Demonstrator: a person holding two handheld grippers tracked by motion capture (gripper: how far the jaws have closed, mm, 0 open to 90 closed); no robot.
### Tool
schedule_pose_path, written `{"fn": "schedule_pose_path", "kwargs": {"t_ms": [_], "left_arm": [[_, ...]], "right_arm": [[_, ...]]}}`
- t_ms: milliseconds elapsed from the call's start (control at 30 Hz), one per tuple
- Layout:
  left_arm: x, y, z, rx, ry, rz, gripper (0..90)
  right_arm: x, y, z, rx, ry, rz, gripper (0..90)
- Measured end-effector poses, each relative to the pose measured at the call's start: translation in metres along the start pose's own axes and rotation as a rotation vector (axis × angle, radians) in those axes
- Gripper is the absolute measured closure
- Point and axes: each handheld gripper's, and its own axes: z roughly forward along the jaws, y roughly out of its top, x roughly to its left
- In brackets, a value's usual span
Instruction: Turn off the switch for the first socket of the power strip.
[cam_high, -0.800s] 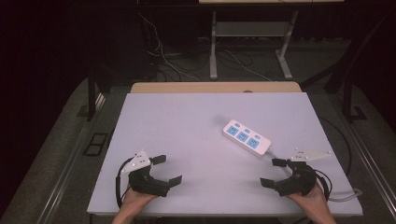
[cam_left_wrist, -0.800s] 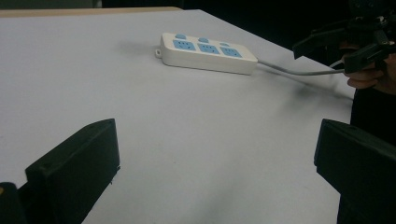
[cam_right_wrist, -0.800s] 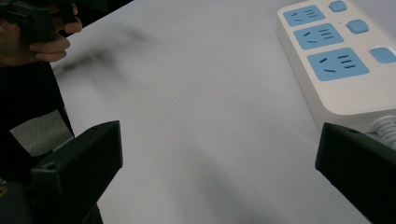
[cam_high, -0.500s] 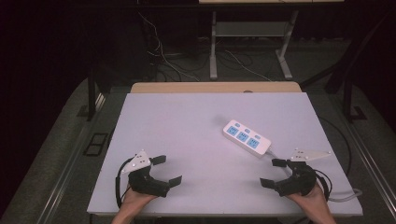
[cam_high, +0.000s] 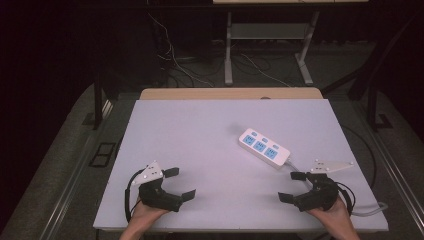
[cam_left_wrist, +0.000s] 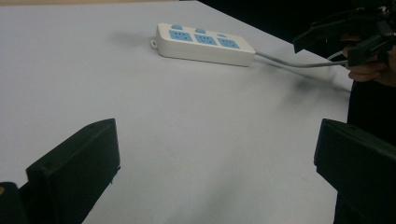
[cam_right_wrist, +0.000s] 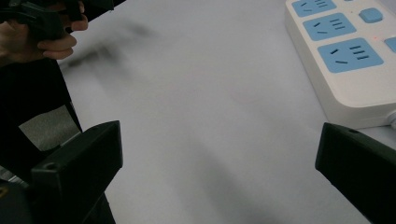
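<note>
A white power strip (cam_high: 263, 148) with blue sockets lies on the right half of the white table (cam_high: 210, 130), its grey cable running off toward the right front edge. My left gripper (cam_high: 180, 183) rests near the front left corner, jaws wide apart with nothing between them. My right gripper (cam_high: 292, 186) sits near the front right corner, also open and empty, a short way in front of the strip. The power strip (cam_left_wrist: 205, 44) lies far ahead in the left gripper view, and the power strip (cam_right_wrist: 345, 60) is close at the upper right in the right gripper view.
The strip's cable (cam_left_wrist: 299, 63) crosses the table toward the other hand. Beyond the far edge, a wooden board (cam_high: 230, 93), table legs and loose wires stand on the dark floor.
</note>
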Motion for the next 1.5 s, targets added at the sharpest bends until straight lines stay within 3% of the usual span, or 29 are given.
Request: {"fn": "schedule_pose_path", "kwargs": {"t_ms": [433, 767, 1500], "left_arm": [[0.000, -0.001, 0.002, 0.015, -0.011, -0.003, 0.0], [0.001, -0.002, 0.003, 0.019, -0.014, -0.007, 0.0], [0.001, -0.003, 0.004, 0.029, -0.021, -0.010, 0.0]], "right_arm": [[0.006, 0.006, 0.003, 0.047, -0.012, -0.017, 0.5], [0.002, 0.015, 0.004, 0.104, 0.013, -0.019, 0.4], [-0.004, 0.044, 0.003, 0.128, 0.000, -0.051, 0.4]]}}
